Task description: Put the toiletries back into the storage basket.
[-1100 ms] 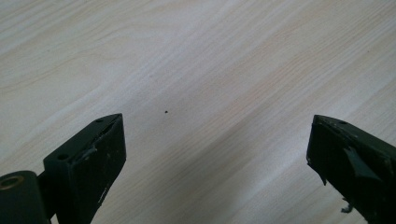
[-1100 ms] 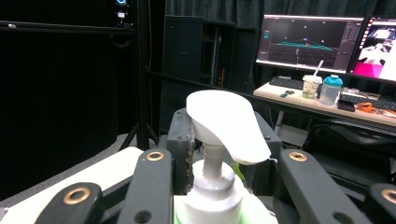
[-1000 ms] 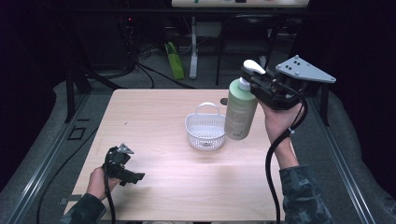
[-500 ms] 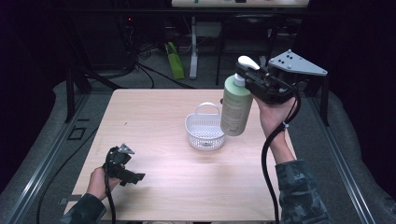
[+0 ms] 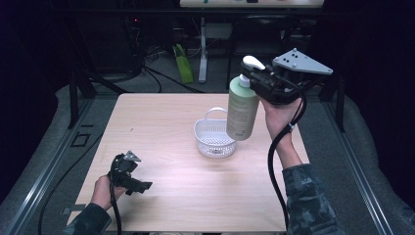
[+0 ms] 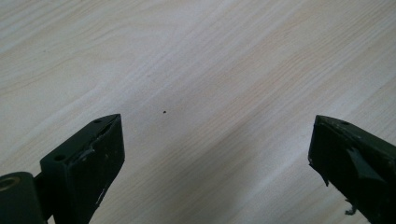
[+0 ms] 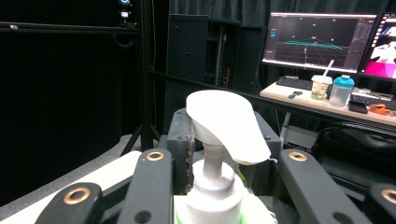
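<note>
A pale green pump bottle [image 5: 242, 110] with a white pump head [image 5: 253, 62] hangs in the air above the table's right side, close over a white basket [image 5: 214, 138]. My right gripper [image 5: 255, 78] is shut on its neck just under the pump; in the right gripper view the pump head [image 7: 226, 125] rises between the jaws. My left gripper [image 5: 138, 186] rests low at the table's front left, held in a hand, jaws wide open. In the left gripper view its fingertips [image 6: 93, 158] frame bare wood with nothing between them.
The white basket stands near the table's middle, its handle toward the back. The light wooden table [image 5: 166, 122] has dark floor, cables and stands behind it. A desk with monitors [image 7: 317, 42] and cups sits far off in the right gripper view.
My right gripper has lifted the bottle higher and carried it slightly left, toward the basket. The left gripper has stayed in place.
</note>
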The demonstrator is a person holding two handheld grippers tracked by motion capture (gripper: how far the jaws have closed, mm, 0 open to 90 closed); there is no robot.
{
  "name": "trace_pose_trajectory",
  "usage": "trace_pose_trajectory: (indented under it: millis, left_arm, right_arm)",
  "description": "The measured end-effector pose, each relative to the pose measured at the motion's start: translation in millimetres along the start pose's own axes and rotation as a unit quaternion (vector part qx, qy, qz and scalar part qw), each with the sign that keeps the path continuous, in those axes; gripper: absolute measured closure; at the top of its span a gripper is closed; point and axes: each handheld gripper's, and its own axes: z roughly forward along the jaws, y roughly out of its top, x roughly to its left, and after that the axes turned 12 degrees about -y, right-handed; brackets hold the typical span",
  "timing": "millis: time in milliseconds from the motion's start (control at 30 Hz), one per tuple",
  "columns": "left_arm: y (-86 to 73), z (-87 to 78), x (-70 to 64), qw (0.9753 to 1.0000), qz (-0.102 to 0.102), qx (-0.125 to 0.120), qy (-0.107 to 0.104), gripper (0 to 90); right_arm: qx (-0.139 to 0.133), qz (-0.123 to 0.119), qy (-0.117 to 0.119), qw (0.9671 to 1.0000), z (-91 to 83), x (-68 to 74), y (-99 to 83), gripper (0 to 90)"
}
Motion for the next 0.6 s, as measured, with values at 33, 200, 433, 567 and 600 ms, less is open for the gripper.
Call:
trace_pose_trajectory:
  millis: [33, 200, 433, 567, 600]
  left_arm:
    - [0.0, -0.1, 0.0, 1.0, 0.0, 0.0, 0.0, 3.6]
    - [0.0, 0.0, 0.9, 1.0, 0.0, -0.001, -0.001, 3.5]
    - [0.3, 0.4, 0.5, 1.0, 0.0, -0.001, -0.002, 3.5]
    - [0.2, -0.4, 0.1, 1.0, -0.002, -0.003, 0.0, 3.4]
    - [0.0, -0.6, -0.3, 1.0, -0.003, -0.005, 0.002, 3.4]
  right_arm:
    - [0.0, 0.0, 0.0, 1.0, 0.0, 0.0, 0.0, 67.8]
    - [-0.002, -0.002, 0.002, 1.0, 4.0, 2.8, 3.1, 67.8]
    - [-0.001, -0.001, 0.002, 1.0, 10.6, 5.7, 5.4, 67.8]
    - [0.002, -0.001, 0.002, 1.0, 14.4, 7.2, 4.7, 67.8]
    - [0.001, 0.001, 0.002, 1.0, 15.7, 7.3, 4.2, 67.8]
